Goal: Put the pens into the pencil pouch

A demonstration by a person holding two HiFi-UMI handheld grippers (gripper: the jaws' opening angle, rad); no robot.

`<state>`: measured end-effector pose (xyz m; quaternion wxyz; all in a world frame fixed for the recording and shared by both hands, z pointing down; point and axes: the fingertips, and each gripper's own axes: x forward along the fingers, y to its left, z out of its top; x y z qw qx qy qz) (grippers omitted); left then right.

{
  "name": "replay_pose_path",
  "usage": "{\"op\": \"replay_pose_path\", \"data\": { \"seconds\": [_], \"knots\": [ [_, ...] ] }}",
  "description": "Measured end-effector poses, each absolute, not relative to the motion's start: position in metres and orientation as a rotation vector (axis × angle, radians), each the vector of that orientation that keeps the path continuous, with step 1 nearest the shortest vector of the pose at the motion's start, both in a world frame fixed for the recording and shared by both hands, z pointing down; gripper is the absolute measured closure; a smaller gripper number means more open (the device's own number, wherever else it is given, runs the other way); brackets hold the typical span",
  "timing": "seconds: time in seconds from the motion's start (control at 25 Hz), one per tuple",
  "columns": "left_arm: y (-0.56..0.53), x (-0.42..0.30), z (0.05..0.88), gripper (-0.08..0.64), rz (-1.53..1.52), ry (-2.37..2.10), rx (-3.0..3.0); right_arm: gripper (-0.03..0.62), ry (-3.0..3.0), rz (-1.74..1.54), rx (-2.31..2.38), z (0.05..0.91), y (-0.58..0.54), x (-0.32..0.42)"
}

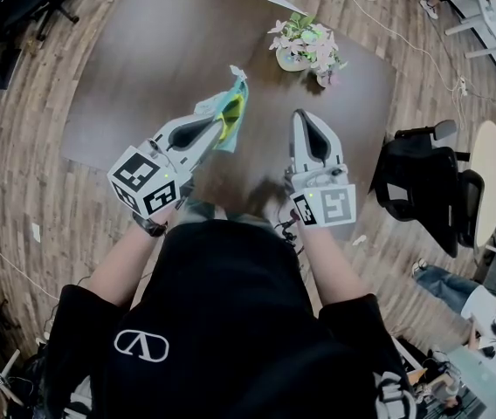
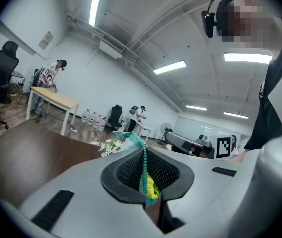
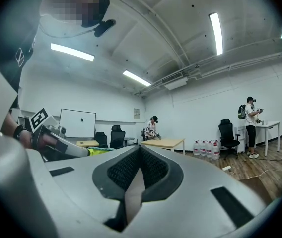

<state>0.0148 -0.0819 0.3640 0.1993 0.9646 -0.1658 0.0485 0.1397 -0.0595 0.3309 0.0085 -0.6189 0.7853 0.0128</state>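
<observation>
My left gripper (image 1: 221, 129) is shut on a teal and yellow pencil pouch (image 1: 229, 108), held up above the dark brown table (image 1: 134, 68). In the left gripper view the pouch's teal zipper edge and yellow cloth (image 2: 151, 186) are pinched between the closed jaws of the left gripper (image 2: 145, 158). My right gripper (image 1: 306, 117) hovers beside it on the right, shut with nothing in it. The right gripper view shows the right gripper (image 3: 140, 151) with jaws together and bare, and a bit of the yellow pouch (image 3: 101, 151) to its left. No pen shows in any view.
A vase of pink and white flowers (image 1: 306, 45) stands at the table's far side, with a white sheet (image 1: 287, 5) beyond it. A black office chair (image 1: 427, 186) stands to the right of the table. A person (image 1: 484, 308) sits on the floor at lower right.
</observation>
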Motion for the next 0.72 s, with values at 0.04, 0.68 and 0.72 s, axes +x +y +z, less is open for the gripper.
{"op": "replay_pose_path", "data": {
  "seconds": [0.04, 0.68, 0.72],
  "knots": [
    [-0.082, 0.015, 0.364, 0.545, 0.134, -0.463, 2.697, 0.592, 2.449, 0.039, -1.939, 0.331, -0.059, 0.141],
    [-0.084, 0.014, 0.362, 0.545, 0.127, -0.466, 2.701, 0.592, 2.410, 0.068, -1.999, 0.325, -0.056, 0.154],
    [-0.084, 0.014, 0.363, 0.545, 0.126, -0.465, 2.701, 0.592, 2.409, 0.069, -2.001, 0.326, -0.056, 0.154]
  ]
}}
